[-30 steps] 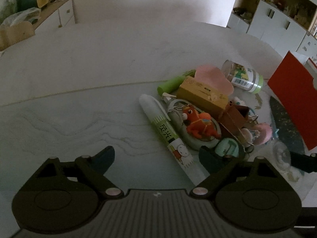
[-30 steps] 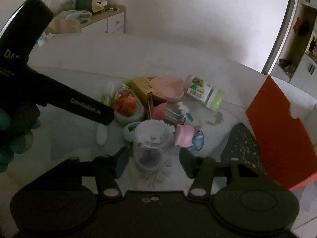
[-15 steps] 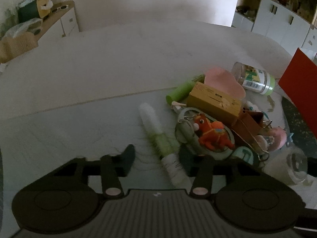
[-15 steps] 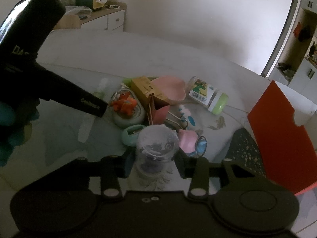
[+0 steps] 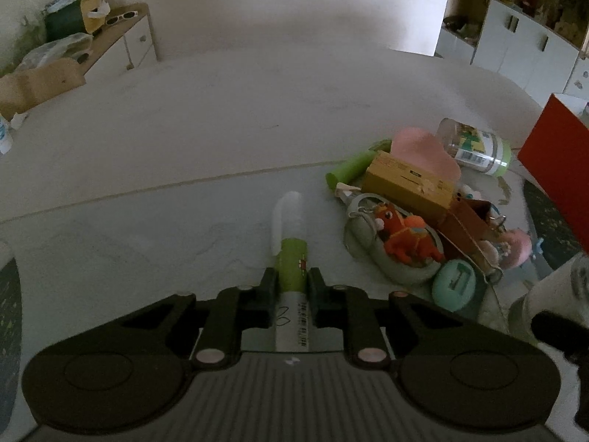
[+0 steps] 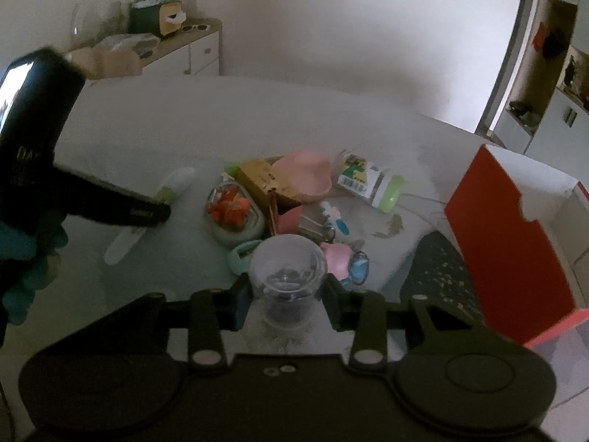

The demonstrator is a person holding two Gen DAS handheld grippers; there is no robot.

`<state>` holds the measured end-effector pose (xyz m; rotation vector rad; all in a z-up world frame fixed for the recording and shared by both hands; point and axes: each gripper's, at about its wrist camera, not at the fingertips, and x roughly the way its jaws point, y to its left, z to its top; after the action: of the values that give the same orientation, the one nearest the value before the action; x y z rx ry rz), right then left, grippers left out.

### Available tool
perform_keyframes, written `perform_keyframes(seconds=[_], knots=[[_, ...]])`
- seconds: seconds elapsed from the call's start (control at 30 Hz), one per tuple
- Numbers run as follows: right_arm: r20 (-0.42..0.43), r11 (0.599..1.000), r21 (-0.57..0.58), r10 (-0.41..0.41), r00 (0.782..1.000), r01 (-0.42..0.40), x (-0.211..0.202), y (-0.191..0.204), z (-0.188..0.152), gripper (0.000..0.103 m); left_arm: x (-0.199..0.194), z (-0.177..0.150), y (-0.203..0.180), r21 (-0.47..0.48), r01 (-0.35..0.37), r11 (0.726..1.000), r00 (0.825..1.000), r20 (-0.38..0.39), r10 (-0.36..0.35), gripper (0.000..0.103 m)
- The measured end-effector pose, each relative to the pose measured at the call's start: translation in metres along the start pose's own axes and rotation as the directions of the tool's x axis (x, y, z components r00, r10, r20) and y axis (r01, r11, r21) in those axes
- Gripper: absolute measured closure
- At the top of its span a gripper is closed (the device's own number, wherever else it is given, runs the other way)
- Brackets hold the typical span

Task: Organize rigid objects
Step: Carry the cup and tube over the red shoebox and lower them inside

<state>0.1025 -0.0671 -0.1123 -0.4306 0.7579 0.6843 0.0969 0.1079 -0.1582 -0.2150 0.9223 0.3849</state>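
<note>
We are clamping the left gripper on the green-and-white tube, jaws having just been closing and now pressed tight on its middle; it is lying along the glass table, cap end pointing away from us. The right gripper is squeezing the clear dome jar, standing upright just in front of the pile, its jaws too having just been narrowing, pads on both sides. To do this well, we are thinking: lift both straight up before swinging aside, keep the tube level so it is not pivoting in the pads, and keep the jar upright, since smooth plastic may slip.

Farther out, the grey oval case is lying open with the orange plush toy in it. Behind, a yellow box, contents hidden. The pink heart dish is looking empty. Farthest, the green-lidded jar is lying on its side, contents unclear. The red box is standing at the right, its inside hidden.
</note>
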Motion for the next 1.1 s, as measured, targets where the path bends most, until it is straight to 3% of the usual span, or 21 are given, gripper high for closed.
perform_keyframes(seconds=[0.53,0.83,1.1], knots=[[0.022,0.994,0.108,0.021,1.000,-0.023,-0.079,-0.054,0.015,0.063,-0.068,-0.007,-0.013,-0.011,0.070,0.998,0.996,0.061,-0.069,0.086],[0.062,0.986,0.158,0.045,0.997,-0.054,-0.107,-0.126,0.029,0.063,-0.101,0.010,-0.064,0.028,0.091,0.995,0.992,0.087,-0.093,0.086],[0.085,0.985,0.166,0.040,0.996,-0.054,-0.102,-0.204,0.035,0.063,-0.104,0.030,-0.132,0.044,0.101,0.994,0.989,0.101,-0.105,0.086]])
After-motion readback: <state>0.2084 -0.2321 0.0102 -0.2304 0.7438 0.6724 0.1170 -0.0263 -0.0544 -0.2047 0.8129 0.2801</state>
